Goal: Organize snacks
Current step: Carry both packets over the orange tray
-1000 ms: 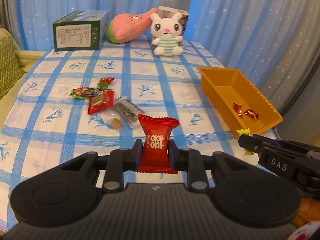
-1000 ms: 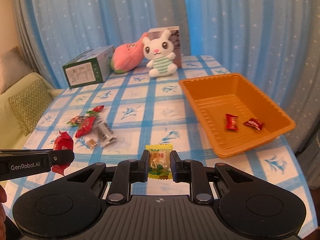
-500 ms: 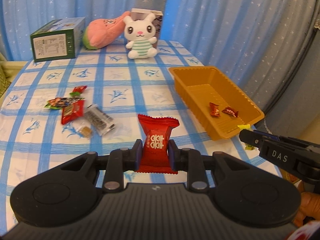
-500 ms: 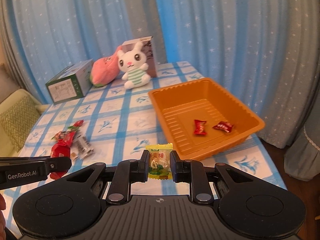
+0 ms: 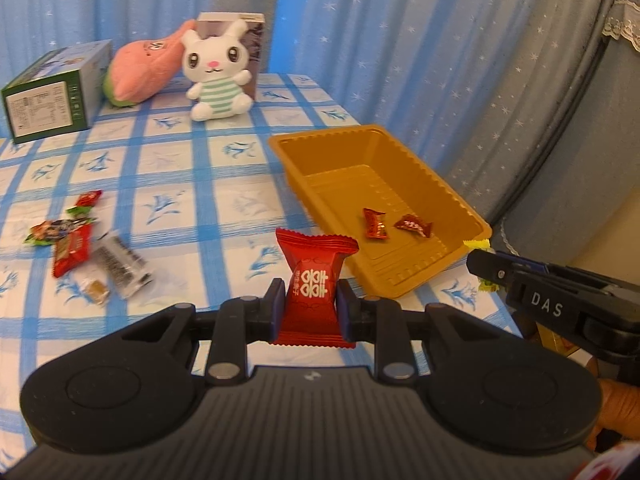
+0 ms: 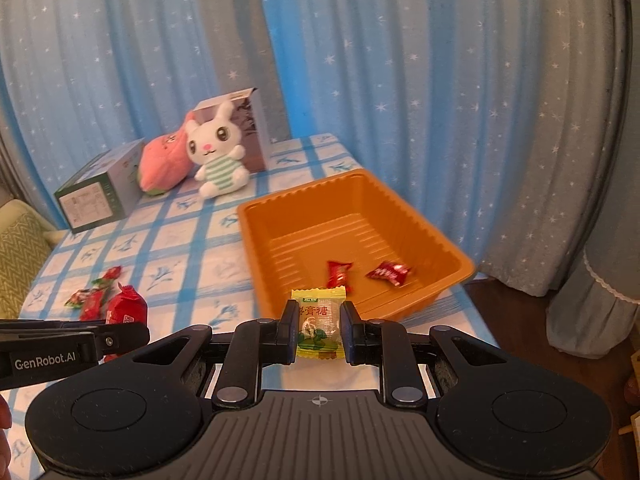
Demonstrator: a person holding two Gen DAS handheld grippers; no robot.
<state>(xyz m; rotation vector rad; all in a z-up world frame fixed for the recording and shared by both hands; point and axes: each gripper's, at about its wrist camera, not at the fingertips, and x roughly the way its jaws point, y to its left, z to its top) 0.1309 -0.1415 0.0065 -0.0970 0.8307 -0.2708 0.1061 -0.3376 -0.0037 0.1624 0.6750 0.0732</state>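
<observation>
My left gripper (image 5: 311,307) is shut on a red candy packet (image 5: 314,280), held above the table just left of the orange tray (image 5: 384,142). My right gripper (image 6: 319,326) is shut on a yellow-green candy packet (image 6: 319,322) at the tray's (image 6: 424,232) near edge. Two red candies (image 6: 339,274) (image 6: 389,272) lie in the tray. Several loose snacks (image 5: 76,240) lie on the checked tablecloth at left, also in the right wrist view (image 6: 98,292). The right gripper shows at the right of the left wrist view (image 5: 486,266); the left gripper shows at the left of the right wrist view (image 6: 124,330).
A white bunny plush (image 5: 218,72), a pink plush (image 5: 144,68), a green box (image 5: 52,96) and a grey box (image 5: 250,36) stand at the table's far end. Blue starred curtains hang behind. The table's right edge is just beyond the tray.
Both grippers have moved right toward the tray, each still holding its candy. The tray now fills more of both views.
</observation>
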